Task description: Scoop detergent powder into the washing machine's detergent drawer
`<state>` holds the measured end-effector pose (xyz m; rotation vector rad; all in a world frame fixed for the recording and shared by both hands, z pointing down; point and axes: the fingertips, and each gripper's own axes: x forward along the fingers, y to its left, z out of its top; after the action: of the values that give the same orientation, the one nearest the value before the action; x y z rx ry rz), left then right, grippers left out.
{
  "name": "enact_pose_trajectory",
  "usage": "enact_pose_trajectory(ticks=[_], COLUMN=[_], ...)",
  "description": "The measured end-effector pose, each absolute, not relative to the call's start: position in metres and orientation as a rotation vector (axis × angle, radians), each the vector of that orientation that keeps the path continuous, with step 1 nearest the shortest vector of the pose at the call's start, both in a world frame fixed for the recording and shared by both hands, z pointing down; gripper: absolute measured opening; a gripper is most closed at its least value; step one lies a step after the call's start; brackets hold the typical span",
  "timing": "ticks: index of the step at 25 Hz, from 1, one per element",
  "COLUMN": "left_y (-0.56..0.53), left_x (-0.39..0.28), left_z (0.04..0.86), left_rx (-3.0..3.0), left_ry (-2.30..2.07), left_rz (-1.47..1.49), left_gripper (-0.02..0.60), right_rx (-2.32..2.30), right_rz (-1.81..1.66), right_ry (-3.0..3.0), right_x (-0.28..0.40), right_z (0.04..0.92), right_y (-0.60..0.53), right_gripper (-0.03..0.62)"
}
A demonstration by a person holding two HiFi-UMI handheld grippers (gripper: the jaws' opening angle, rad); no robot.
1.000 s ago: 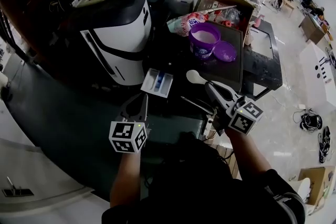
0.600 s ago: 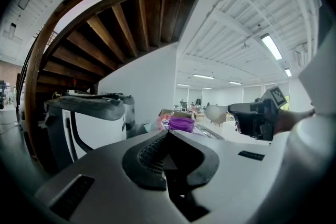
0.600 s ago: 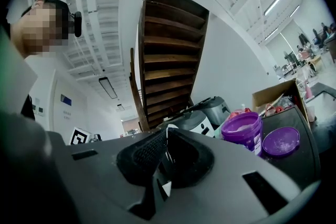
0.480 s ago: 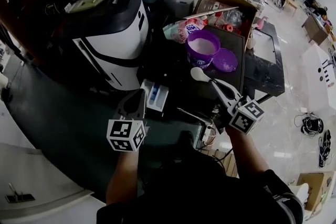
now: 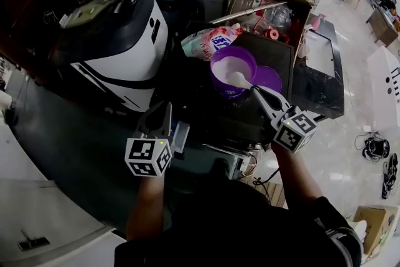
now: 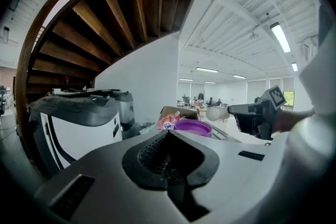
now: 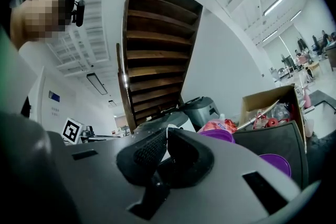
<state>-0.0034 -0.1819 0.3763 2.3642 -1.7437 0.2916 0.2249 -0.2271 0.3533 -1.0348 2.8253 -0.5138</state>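
Head view: the right hand-held gripper [image 5: 256, 93] is clenched on the handle of a white spoon [image 5: 237, 79]. The spoon's bowl sits over, and may be touching, the white detergent powder in the open purple tub [image 5: 220, 88]; I cannot tell whether it has dipped in. The tub's purple lid [image 5: 269, 79] lies just beside it on the dark bench [image 5: 209, 114]. The left hand-held gripper [image 5: 164, 114] is clenched on nothing and hovers near the washing machine [image 5: 119, 40]. It covers most of the detergent drawer [image 5: 180, 136], of which only a pale blue sliver shows.

In the right gripper view the handle appears as a thin white edge pinched between the pads.

- **Handle twisting:** the grip on that narrow handle looks likely to let it twist, so a loaded spoon could roll and shed powder.
- **Tub sliding or tipping:** nothing steadies the tub, so a hard dig could push or tip it toward the lid or the bag [image 5: 209, 42] behind it.
- **Spill on the way:** the drawer is well apart from the tub, across open bench, so a heaped scoop or a quick swing would scatter powder.
- **Blocked drawer:** with the left hand-held gripper over the drawer, the spoon may collide with it or miss the compartment.
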Motion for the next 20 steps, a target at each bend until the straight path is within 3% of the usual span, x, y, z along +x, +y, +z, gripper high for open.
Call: enact_pose_trajectory(ticks=[7,20], left_y=[-0.22,-0.238], left_x=[0.022,0.014], left_z=[0.378,0.368], left_rx=[2.364,2.391], left_ry=[-1.718,-1.707], left_rz=[0.291,0.286], left_gripper=[0.008,0.008], right_rx=[-1.065,-1.084], right_rz=[-0.531,-0.408], right_ry=[2.856,3.099], right_x=[0.249,0.219], right_z=[0.368,0.384], right_y=[-0.279,-0.319], right_gripper=[0.02,0.02])
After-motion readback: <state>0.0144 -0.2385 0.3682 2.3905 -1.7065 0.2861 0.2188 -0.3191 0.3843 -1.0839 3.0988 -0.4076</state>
